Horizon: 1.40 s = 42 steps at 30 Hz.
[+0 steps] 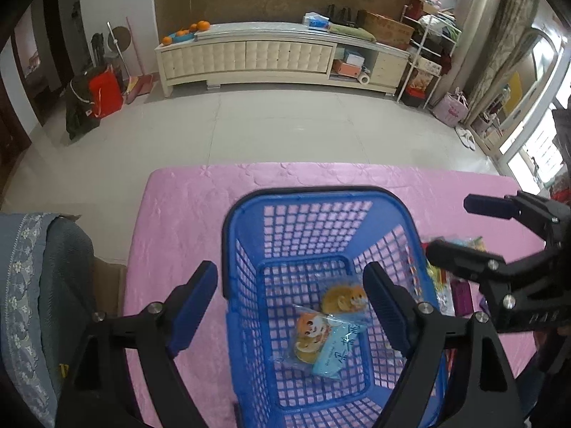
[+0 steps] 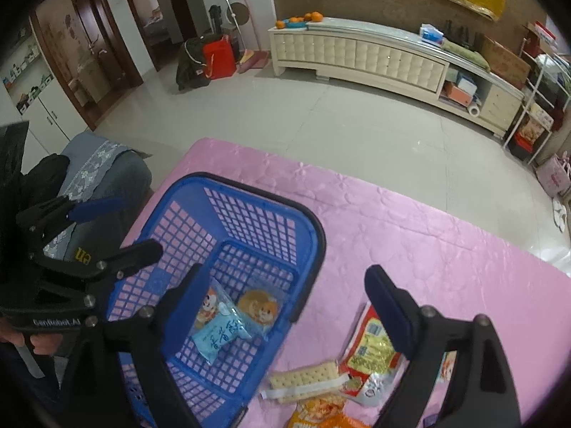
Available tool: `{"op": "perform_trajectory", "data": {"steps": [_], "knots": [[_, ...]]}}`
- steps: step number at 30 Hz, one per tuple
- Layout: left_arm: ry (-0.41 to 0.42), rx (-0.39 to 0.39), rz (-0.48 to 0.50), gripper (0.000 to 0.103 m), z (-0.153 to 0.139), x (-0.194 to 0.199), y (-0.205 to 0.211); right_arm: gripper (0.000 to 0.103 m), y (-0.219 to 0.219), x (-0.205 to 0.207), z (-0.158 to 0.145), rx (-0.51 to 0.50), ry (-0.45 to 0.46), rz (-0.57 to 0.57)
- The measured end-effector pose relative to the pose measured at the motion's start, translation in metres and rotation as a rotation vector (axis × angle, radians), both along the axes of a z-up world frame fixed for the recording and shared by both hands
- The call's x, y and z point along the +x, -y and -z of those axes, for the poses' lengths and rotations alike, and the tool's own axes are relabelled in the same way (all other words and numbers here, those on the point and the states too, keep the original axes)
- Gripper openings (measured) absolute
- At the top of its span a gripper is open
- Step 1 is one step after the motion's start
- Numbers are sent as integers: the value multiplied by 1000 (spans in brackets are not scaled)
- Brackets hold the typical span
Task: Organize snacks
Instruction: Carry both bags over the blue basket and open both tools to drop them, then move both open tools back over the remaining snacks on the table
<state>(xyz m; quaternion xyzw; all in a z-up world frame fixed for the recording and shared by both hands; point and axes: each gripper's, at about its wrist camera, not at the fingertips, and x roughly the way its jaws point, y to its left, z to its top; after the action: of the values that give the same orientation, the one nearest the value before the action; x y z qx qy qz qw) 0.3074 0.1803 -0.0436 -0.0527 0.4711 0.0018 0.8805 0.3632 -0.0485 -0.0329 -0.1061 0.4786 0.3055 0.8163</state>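
Blue lattice basket (image 2: 228, 214) is set upright on pink cloth. Three packets are held inside: two orange cartoon ones (image 2: 258, 308), one light-blue (image 2: 219, 335). Cracker pack (image 2: 303, 380) and red-yellow bag (image 2: 371, 353) are left outside beside it.

Home living room: TV cabinet (image 1: 249, 59), tiled floor (image 1: 249, 128).

I see the basket (image 2: 228, 249) open on top, with bare floor behind its three packets (image 2: 228, 324). Its black rim fences all sides. Pink desk (image 2: 428, 235) beyond lies free; snacks (image 2: 360, 363) crowd the desk just right of the basket.
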Motion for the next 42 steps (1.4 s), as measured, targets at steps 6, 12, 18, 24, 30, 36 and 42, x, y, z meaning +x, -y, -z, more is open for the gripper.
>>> {"op": "perform_trajectory", "data": {"steps": [6, 12, 18, 24, 30, 36, 42], "knots": [[17, -1, 22, 82, -15, -20, 20, 91, 24, -15, -13, 13, 8, 26], [45, -5, 42, 82, -32, -44, 45, 91, 48, -35, -28, 30, 19, 45], [77, 2, 61, 83, -50, -67, 71, 91, 73, -61, -42, 44, 39, 68], [102, 9, 89, 83, -66, -83, 98, 91, 105, -83, -57, 57, 64, 99], [122, 22, 140, 83, -75, -96, 130, 91, 133, -100, -64, 72, 69, 130], [120, 40, 185, 83, -72, -101, 164, 91, 163, -115, -64, 72, 79, 166], [96, 47, 216, 83, -63, -95, 195, 91, 195, -118, -62, 77, 78, 204]]}}
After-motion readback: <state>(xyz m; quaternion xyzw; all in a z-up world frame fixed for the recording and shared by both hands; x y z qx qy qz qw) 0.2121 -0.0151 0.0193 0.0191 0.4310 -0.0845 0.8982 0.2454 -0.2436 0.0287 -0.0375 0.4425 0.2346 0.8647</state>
